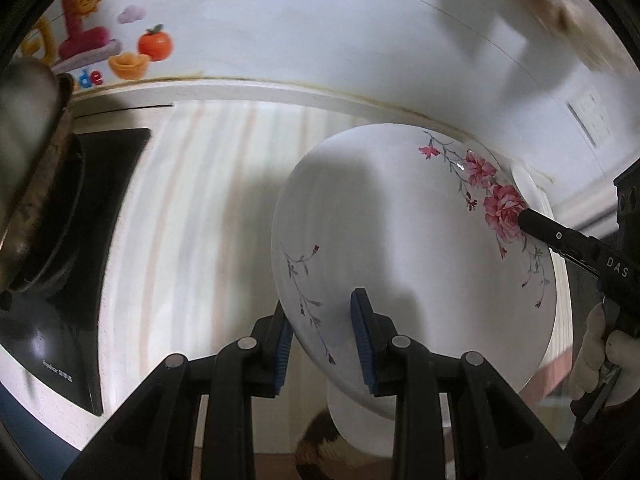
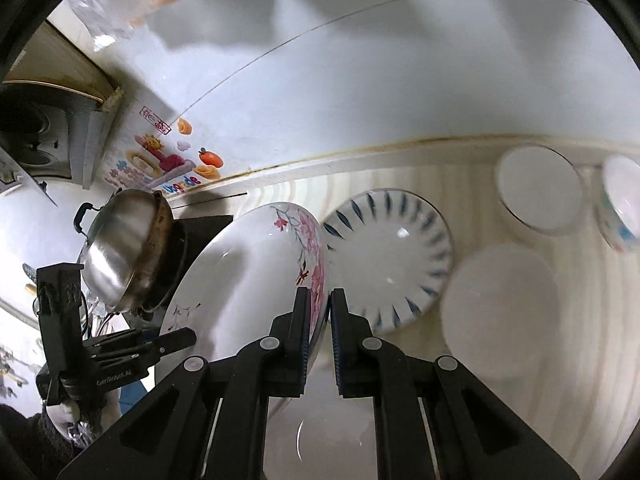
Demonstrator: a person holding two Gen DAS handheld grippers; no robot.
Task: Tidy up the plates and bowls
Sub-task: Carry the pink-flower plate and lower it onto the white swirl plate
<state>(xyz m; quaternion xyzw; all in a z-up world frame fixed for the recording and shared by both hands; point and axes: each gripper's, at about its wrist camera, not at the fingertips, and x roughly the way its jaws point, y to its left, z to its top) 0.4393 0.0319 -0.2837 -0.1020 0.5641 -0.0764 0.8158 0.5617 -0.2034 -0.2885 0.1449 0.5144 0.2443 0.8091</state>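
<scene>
STEP: floral plate in the air over striped counter | GRIP: left gripper and right gripper each clamp its rim | LEFT: blue-striped plate, white bowls unsorted, judged early.

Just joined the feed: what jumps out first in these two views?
The large white plate with pink flowers dominates, held tilted above the counter with both tools clamped on opposite rim edges: left tool, right tool. Behind it a white plate with blue dashes lies on the pale striped counter, and a steel wok sits left.
</scene>
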